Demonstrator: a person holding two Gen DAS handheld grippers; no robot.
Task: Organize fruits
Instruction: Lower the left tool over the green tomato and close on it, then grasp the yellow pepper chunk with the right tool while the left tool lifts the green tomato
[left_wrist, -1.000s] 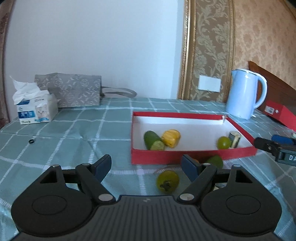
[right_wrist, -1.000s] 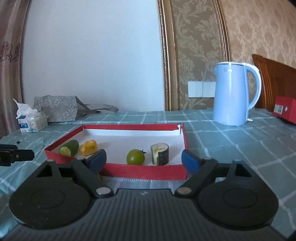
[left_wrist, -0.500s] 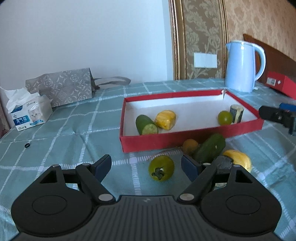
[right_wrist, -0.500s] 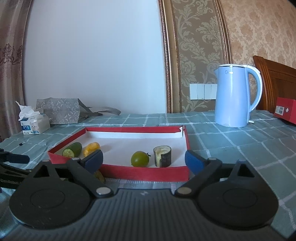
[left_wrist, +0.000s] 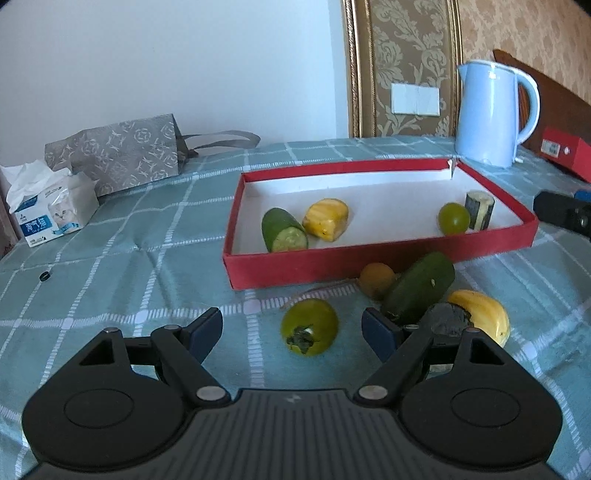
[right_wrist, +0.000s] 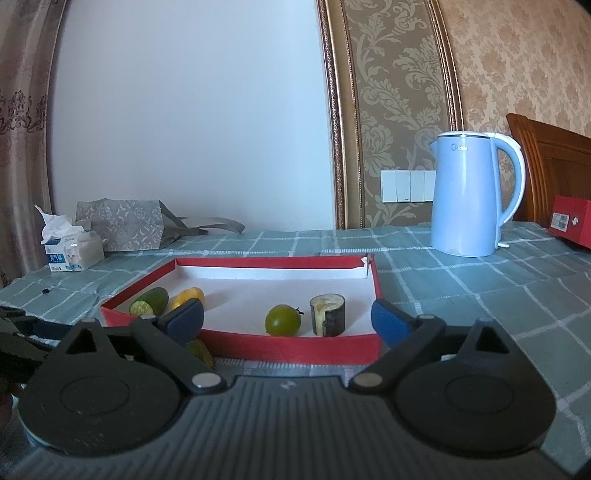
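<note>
Left gripper (left_wrist: 291, 330) has advanced toward the glossy green tomato (left_wrist: 309, 326), fingers spread, not touching it. Right gripper (right_wrist: 287, 320) fingers have just been opening, nothing between them.

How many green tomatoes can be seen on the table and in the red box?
2. One green tomato lies inside the red box, beside the eggplant piece. The other green tomato lies on the tablecloth before the box, between the left claw's open fingers.

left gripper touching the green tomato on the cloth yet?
Apart. In the left wrist view the green tomato lies on the tablecloth between the open left gripper fingers, with cloth visible between it and each blue pad.
</note>
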